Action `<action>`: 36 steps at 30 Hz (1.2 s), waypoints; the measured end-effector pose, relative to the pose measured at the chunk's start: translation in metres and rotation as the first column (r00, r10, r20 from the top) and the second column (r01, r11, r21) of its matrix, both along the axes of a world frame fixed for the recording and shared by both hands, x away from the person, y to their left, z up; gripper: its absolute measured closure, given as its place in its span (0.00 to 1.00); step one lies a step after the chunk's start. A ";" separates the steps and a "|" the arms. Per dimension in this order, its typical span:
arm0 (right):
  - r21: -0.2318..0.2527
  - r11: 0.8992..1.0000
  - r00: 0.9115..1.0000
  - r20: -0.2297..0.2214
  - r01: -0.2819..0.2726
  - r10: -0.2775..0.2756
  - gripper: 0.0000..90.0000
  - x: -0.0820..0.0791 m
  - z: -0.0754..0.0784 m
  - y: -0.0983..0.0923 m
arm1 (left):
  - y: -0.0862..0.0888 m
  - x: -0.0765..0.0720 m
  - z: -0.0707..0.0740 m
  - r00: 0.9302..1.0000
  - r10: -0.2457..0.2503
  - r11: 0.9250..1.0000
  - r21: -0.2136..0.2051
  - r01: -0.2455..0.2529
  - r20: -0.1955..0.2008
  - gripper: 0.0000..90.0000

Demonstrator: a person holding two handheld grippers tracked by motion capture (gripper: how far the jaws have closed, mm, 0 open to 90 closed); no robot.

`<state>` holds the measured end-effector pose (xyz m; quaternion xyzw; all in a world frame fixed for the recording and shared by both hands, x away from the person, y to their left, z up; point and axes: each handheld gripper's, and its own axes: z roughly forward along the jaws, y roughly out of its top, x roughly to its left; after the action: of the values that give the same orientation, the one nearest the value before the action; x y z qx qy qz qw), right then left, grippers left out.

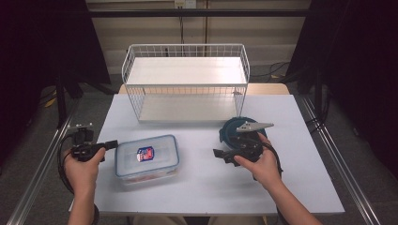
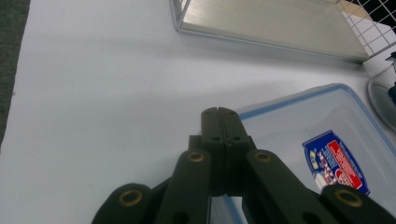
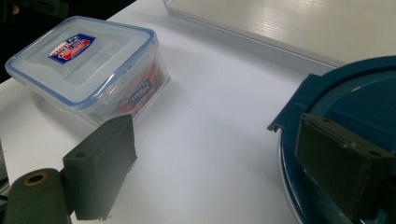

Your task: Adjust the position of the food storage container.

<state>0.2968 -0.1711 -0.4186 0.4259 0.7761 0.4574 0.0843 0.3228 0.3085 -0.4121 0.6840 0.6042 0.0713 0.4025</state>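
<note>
1. The clear rectangular box (image 1: 147, 158), with a blue-edged lid and a red and blue sticker, sits on the left half of the white bench (image 1: 197, 187), in front of the wire shelf rack (image 1: 185, 82). The round dark blue container (image 1: 239, 131) sits on the right half, near the rack's front right corner.

2. My left gripper (image 1: 111, 144) is just beside the box's left side, with its jaws shut together and holding nothing. My right gripper (image 1: 224, 156) rests by the round container with its jaws spread wide, also holding nothing.

3. I judge the first risk to be on the left. If I press the closed jaws on toward the box, they will shove it across the bench rather than grip it. I would need to spread them first.

4. I judge the second risk to be on the right. One jaw lies over the round container's lid edge while the other hangs over bare bench. Closing from here could clip just the rim or its tab and tip or drag the container.

5. The left gripper view (image 2: 218, 114) shows the two jaw tips meeting over the box's lid corner, which the high view blurs. The right gripper view (image 3: 219, 154) shows red contents through the box wall, and the lid's tab beside the jaw. The high view alone gives me both hands and the rack's two tiers together.
</note>
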 end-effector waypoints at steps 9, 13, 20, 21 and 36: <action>0.005 1.000 1.000 0.004 -0.025 0.025 0.13 0.001 0.001 0.008 | 0.013 -0.012 -0.004 0.999 0.038 0.999 0.001 -0.038 -0.037 1.00; 0.002 1.000 1.000 0.008 -0.028 0.028 0.13 0.000 0.002 0.008 | 0.014 -0.016 -0.009 0.998 0.031 0.999 -0.002 -0.032 -0.052 1.00; 0.003 0.999 0.999 0.013 -0.035 0.035 0.13 -0.001 0.004 0.010 | 0.012 -0.023 -0.014 0.997 0.032 0.999 -0.005 -0.032 -0.070 1.00; 0.003 0.999 0.999 0.014 -0.037 0.036 0.13 -0.001 0.004 0.010 | 0.012 -0.023 -0.014 0.997 0.018 1.000 -0.004 -0.018 -0.071 1.00; 0.007 0.999 0.999 -0.010 -0.037 0.038 0.13 0.000 -0.002 0.018 | -0.006 -0.013 -0.022 0.995 -0.020 0.999 -0.027 0.018 -0.095 1.00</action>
<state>0.2972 -0.1534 -0.4210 0.4139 0.7828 0.4593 0.0702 0.3100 0.3027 -0.4340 0.6870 0.6172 0.0270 0.3826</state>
